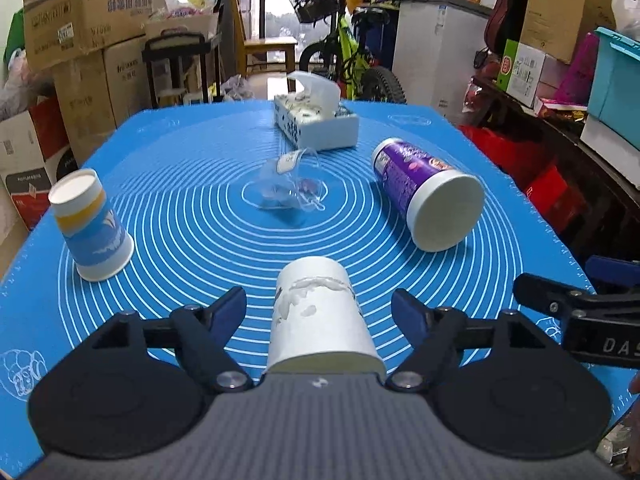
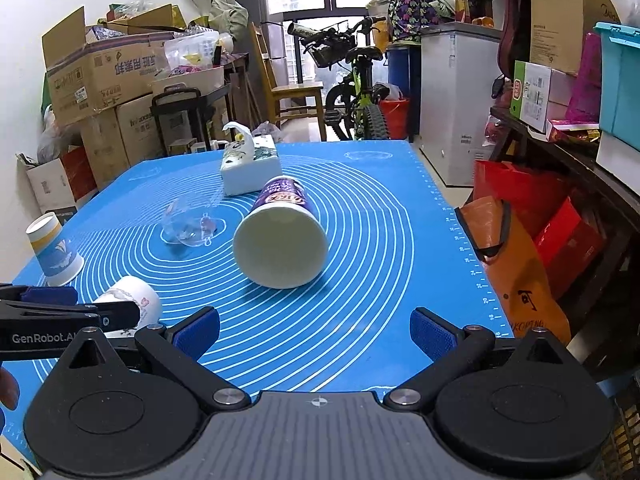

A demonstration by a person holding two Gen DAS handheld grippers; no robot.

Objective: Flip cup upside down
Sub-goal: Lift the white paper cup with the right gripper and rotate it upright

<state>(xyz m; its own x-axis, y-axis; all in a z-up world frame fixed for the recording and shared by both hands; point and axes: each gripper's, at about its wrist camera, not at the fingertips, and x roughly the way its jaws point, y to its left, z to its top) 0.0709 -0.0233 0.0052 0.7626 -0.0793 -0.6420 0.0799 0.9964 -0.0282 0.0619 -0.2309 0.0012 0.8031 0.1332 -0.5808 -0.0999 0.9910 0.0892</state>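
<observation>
A white paper cup [image 1: 320, 316] lies on its side on the blue mat [image 1: 192, 152], between the open fingers of my left gripper [image 1: 320, 308], which do not touch it. It also shows in the right wrist view [image 2: 132, 300]. A purple and white cup [image 1: 428, 194] lies on its side to the right, also in the right wrist view [image 2: 280, 236]. A blue and yellow paper cup [image 1: 90, 224] stands upside down at the left. A clear plastic cup [image 1: 290, 184] lies in the middle. My right gripper [image 2: 316, 330] is open and empty over the mat's near edge.
A tissue box [image 1: 316, 122] stands at the far side of the mat. Cardboard boxes [image 1: 88, 16] are stacked at the left. A bicycle [image 1: 352, 56] and a white cabinet [image 1: 436, 48] stand behind. Shelves with boxes and red bags [image 2: 520, 216] are at the right.
</observation>
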